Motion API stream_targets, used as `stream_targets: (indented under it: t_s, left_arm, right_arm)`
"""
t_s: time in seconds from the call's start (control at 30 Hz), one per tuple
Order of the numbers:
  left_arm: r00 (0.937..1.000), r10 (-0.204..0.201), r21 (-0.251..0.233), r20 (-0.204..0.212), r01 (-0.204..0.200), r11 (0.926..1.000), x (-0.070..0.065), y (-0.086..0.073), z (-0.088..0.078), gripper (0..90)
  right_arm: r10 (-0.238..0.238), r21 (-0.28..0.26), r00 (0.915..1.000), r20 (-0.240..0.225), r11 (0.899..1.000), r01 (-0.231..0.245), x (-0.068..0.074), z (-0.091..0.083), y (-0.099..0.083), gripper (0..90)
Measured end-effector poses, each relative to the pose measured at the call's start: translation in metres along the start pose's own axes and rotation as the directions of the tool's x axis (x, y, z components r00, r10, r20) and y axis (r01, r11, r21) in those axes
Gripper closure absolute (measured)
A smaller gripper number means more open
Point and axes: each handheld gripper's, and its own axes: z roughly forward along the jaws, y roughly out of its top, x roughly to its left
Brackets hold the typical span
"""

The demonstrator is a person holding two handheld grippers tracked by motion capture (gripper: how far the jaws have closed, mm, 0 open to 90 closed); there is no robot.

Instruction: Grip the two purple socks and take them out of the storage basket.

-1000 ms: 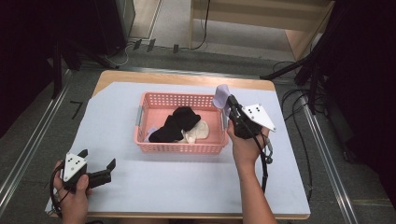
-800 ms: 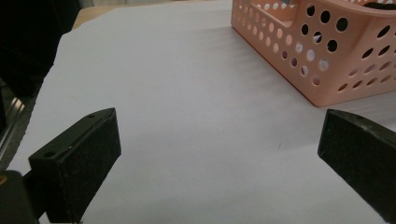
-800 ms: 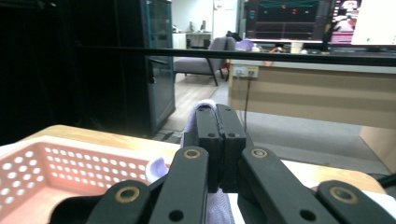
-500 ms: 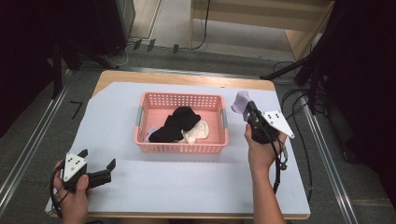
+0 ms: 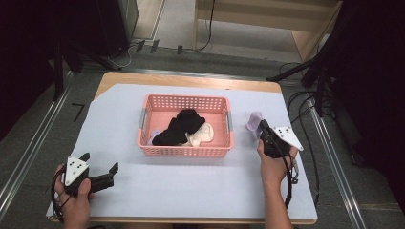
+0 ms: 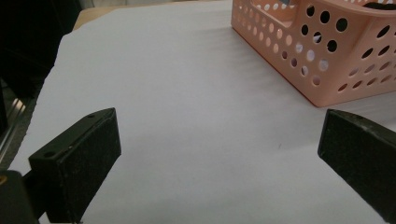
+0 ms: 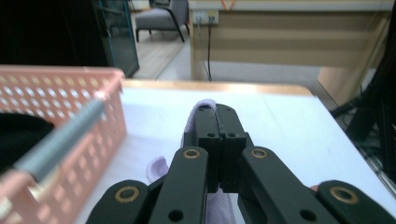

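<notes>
So the right gripper (image 5: 263,130) has its jaws pinched tight on a lilac sock (image 5: 253,121), held just off the right end of the pink basket (image 5: 184,151), over the bare white sheet (image 5: 200,186). The sock hangs off the tips, pointing away from the person, so I'd guess it gets laid down right there; plenty of open room out to the table's right edge. The left gripper (image 5: 101,171) sits way off at the near-left corner, jaws wide, nothing in them. More socks (image 5: 184,126) are piled in the basket.

White-covered table (image 5: 191,191), pink basket (image 5: 185,150)
</notes>
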Motion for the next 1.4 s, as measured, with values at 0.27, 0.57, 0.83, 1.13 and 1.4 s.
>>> stream_targets:
  t_s: [0.27,0.57,0.83,1.13,1.4]
  left_arm:
    - [1.0,0.002,0.005,0.0,-0.002,1.0,0.0,0.0,0.0,0.2]
    - [1.0,0.002,-0.002,-0.004,-0.002,1.0,-0.001,0.0,0.001,0.2]
    - [1.0,0.0,0.003,0.004,0.0,1.0,0.0,0.0,0.0,0.2]
    - [1.0,-0.005,0.0,0.006,0.005,1.0,0.0,0.0,0.0,0.1]
    - [1.0,-0.007,0.002,0.005,0.007,1.0,0.0,0.0,0.001,0.2]
  right_arm:
    - [0.067,0.035,0.9976,-0.018,0.997,-0.067,-0.004,-0.011,-0.007,59.4]
    - [0.047,-0.023,0.9933,-0.105,0.998,-0.05,0.035,-0.022,0.023,56.7]
    - [-0.03,0.024,0.9636,-0.266,0.999,0.038,0.11,-0.008,0.031,59.3]
    - [-0.01,0.169,0.9265,-0.376,0.983,0.079,0.178,0.016,0.019,63.4]
    - [0.02,0.313,0.9199,-0.392,0.943,0.113,0.2,0.032,0.015,66.7]
